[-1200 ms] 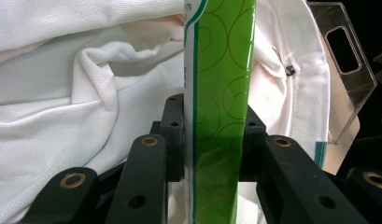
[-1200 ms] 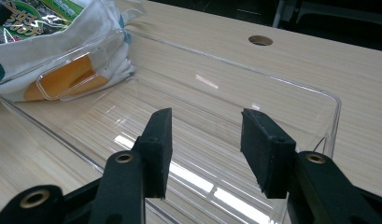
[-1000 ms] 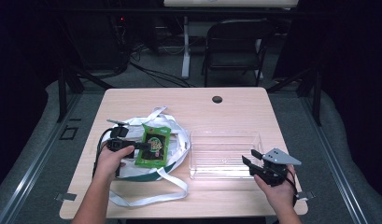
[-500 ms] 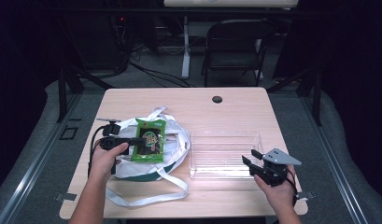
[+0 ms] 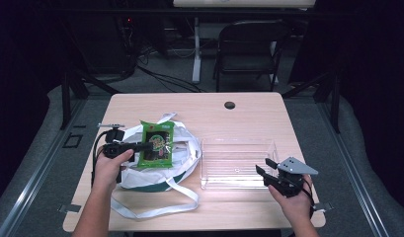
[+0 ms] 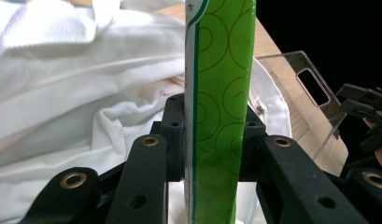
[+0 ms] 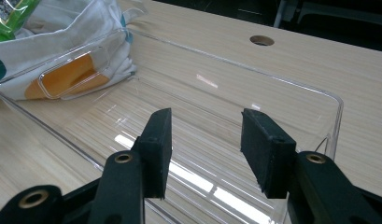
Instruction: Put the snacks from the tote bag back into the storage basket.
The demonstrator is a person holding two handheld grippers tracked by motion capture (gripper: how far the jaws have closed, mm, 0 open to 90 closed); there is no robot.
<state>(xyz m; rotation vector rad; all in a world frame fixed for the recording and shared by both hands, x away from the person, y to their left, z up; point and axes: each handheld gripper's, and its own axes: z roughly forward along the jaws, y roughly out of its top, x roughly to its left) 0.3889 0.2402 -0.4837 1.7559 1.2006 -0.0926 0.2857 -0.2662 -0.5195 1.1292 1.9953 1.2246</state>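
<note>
Two grippers are at the table: the left gripper [image 5: 140, 146] clamps a green snack packet [image 5: 156, 144] above the white bag [image 5: 155, 170], while the right gripper [image 5: 265, 168] hangs with jaws apart and empty at the clear tray [image 5: 236, 148].

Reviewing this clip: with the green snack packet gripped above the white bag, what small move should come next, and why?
Probably carry the green snack packet sideways toward the clear tray. The left hand-held gripper is clamped on it, it hangs above the white bag, and the tray beside the bag is empty, with the right hand-held gripper open at its edge.
</note>
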